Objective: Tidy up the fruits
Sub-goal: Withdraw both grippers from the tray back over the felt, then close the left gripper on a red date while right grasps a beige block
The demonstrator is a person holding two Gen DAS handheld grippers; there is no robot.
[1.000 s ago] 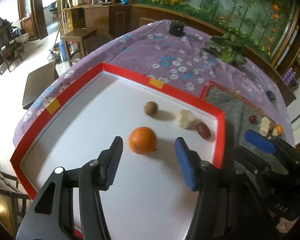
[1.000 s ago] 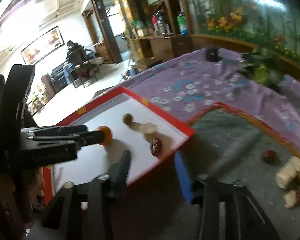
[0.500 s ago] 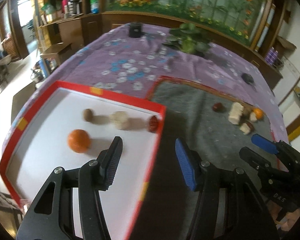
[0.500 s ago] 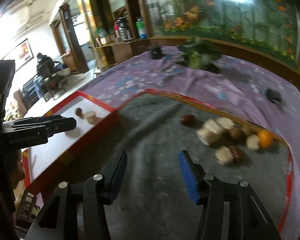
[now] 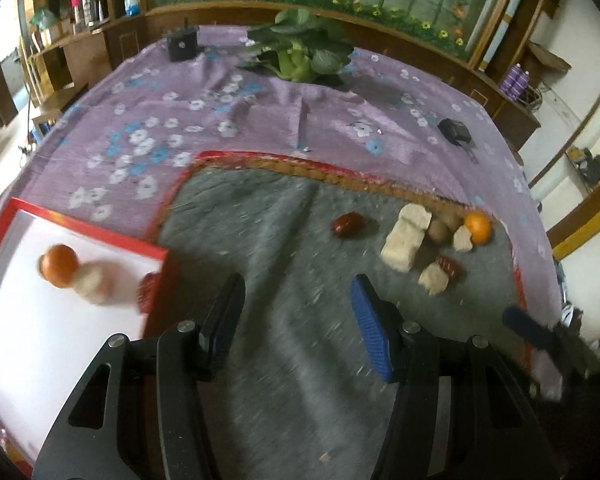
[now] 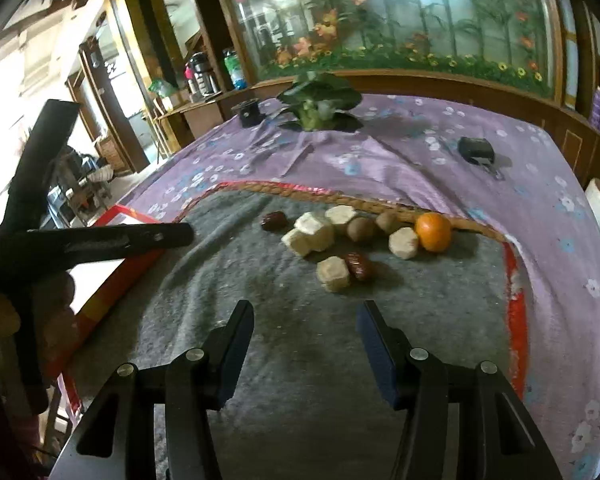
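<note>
No lettering, label or number could be read in either wrist view. Blur and distance hid any print on the shelf bottles (image 6: 232, 68).

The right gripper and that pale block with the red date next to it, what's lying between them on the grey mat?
Nothing: in the right wrist view only bare grey mat separates the open right gripper from the pale block and red date.

1. We count two oranges: one on the grey mat (image 6: 433, 232), one in the red tray (image 5: 59, 265).
2. Three red dates: two on the mat (image 6: 273, 220) (image 6: 359, 265), one in the tray (image 5: 148, 290) (blurred).
3. Two brown round fruits (image 6: 361, 229) (image 6: 387, 222).
4. Five pale chunks on the mat (image 6: 333, 273), one in the tray (image 5: 89, 282).
</note>
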